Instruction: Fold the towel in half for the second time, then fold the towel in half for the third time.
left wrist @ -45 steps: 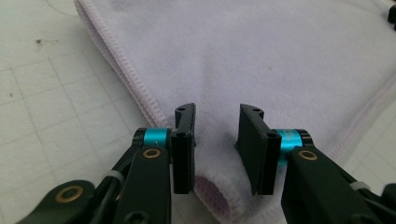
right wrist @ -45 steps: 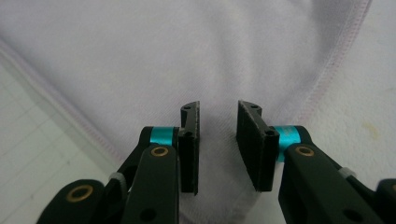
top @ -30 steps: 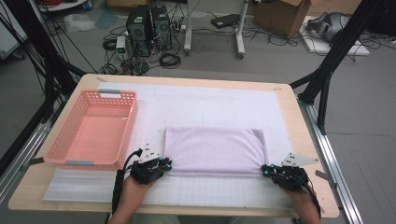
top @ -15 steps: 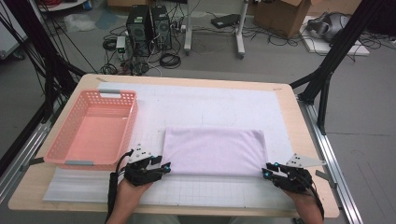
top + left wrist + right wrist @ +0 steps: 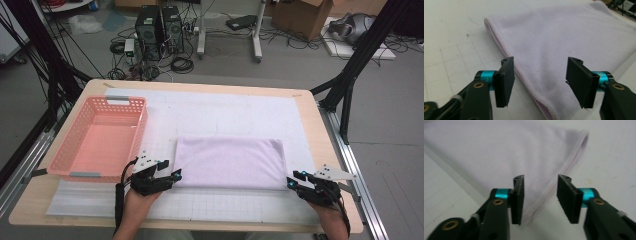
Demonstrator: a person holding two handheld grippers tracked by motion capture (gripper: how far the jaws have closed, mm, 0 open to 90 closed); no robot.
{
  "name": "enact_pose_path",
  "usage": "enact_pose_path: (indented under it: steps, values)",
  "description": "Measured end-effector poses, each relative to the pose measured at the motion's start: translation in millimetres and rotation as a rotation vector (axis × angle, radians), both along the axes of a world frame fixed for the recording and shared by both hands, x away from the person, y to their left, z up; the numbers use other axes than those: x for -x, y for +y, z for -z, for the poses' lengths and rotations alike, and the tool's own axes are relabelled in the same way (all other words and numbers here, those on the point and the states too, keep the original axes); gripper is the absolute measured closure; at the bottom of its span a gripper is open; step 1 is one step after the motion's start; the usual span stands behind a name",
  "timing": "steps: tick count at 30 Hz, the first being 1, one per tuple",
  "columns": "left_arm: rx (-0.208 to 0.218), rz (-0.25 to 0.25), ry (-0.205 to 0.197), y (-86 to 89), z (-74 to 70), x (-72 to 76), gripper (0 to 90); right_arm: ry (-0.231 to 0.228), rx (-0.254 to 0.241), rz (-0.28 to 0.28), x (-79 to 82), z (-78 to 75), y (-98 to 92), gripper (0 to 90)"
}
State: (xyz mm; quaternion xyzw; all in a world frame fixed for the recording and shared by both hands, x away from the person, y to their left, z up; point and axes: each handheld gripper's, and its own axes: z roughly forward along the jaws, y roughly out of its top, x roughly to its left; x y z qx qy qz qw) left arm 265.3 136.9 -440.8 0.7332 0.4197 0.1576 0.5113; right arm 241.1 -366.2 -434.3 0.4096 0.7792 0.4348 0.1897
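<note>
High view: folded lilac towel lies flat on the white gridded mat, toward the near side of the table and right of the pink basket; basket sits at the mat's left edge, well apart from neither gripper's reach — the left gripper is just off the towel's near-left corner, the right gripper just off its near-right corner; a hand backs each gripper from the bottom edge; whether the tips touch the cloth cannot be told from here.

Left gripper view: jaws stand wide apart, having just been opening; the towel's near corner and hemmed edge run between and beyond them, lying on the mat; pads do not press the cloth — nothing gripped; the folded edge shows as a doubled hem at the far left of the cloth.

Right gripper view: jaws apart, less wide than the left pair, also just been opening; the towel's stitched edge runs between the two pads and down past the left one; cloth rests flat on the mat, not pinched; the towel's folded corner sits farther off at upper right.
</note>
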Motion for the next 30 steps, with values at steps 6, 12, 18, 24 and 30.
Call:
enact_pose_path:
  steps: [6,12,18,24,30]
  values:
    - [0.0,-0.025,-0.042,-3.7,-3.3,-1.1,19.7,-0.048,-0.021,0.061,0.7,-0.6,-1.2,28.2]
    - [0.011,-0.017,-0.043,-1.7,-3.5,-2.3,20.0,-0.056,-0.024,0.069,-0.5,-0.7,-3.5,24.0]
    - [0.015,-0.014,-0.043,-0.1,-4.1,-1.5,20.0,-0.051,-0.022,0.06,-1.7,-0.1,-1.6,23.7]
    - [0.006,-0.013,-0.034,-1.9,-2.9,-2.9,20.0,-0.054,-0.028,0.052,-3.7,-2.0,0.6,23.4]
    - [0.009,0.001,-0.013,-4.0,-1.8,-4.4,20.0,-0.048,-0.036,0.016,-12.3,-7.3,11.1,21.4]
